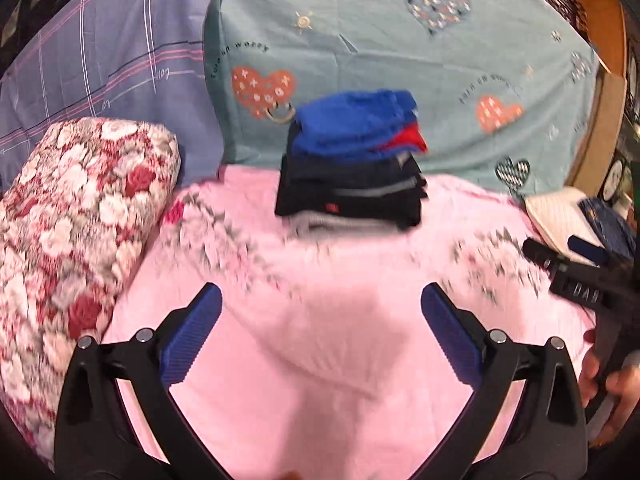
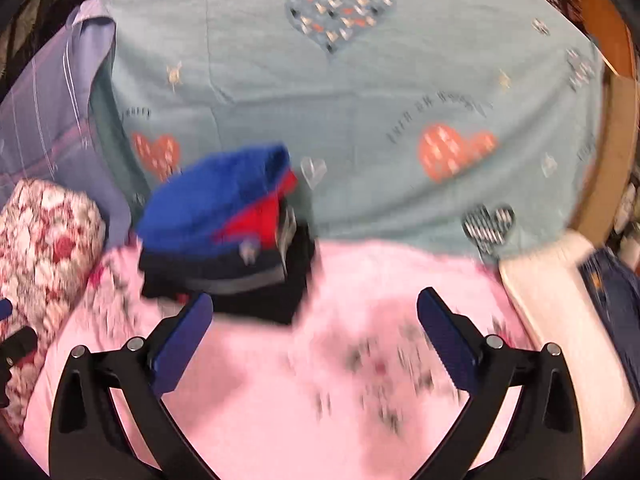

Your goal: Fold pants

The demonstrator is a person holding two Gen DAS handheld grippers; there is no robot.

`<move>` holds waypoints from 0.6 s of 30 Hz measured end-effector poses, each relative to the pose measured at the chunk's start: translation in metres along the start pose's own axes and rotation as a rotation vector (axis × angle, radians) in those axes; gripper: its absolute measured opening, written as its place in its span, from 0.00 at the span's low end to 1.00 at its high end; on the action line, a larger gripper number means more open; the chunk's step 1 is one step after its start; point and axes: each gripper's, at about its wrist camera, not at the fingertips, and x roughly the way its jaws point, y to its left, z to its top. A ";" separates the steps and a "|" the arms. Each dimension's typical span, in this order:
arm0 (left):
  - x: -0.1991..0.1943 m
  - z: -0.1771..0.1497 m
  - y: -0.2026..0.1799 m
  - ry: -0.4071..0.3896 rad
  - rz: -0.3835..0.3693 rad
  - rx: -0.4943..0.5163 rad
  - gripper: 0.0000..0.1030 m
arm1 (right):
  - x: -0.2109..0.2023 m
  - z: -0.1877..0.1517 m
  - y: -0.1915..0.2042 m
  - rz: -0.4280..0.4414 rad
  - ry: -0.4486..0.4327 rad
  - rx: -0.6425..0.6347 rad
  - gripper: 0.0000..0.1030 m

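Note:
A stack of folded clothes point(image 1: 352, 168) rests on the pink floral blanket point(image 1: 320, 360), with a blue piece on top, then red, dark navy and grey below. My left gripper point(image 1: 321, 304) hovers open over bare blanket, short of the stack, with nothing between its blue pads. In the right wrist view the stack point(image 2: 228, 240) lies just beyond the left finger, and my right gripper point(image 2: 315, 312) is open and holds nothing. The right gripper point(image 1: 564, 250) also shows at the left wrist view's right edge, held by a hand point(image 1: 600, 376).
A rolled red-and-white floral quilt point(image 1: 76, 232) lies at the left. A teal sheet with hearts point(image 1: 400, 40) and a purple plaid cloth point(image 1: 100, 60) cover the back. At the right edge lie a white cloth point(image 1: 556, 212) and a dark blue denim piece point(image 1: 612, 224), beside a wooden frame point(image 1: 608, 40).

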 end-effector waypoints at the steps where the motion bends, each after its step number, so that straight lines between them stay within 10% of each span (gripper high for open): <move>1: -0.006 -0.012 -0.004 0.009 0.004 0.009 0.98 | -0.009 -0.022 -0.001 0.014 0.024 0.010 0.99; 7: -0.036 -0.041 -0.020 0.018 0.041 0.027 0.98 | -0.057 -0.102 0.007 -0.006 0.063 -0.003 0.99; 18: -0.065 -0.036 -0.015 -0.028 0.079 -0.008 0.98 | -0.117 -0.105 0.022 -0.021 -0.036 -0.039 0.99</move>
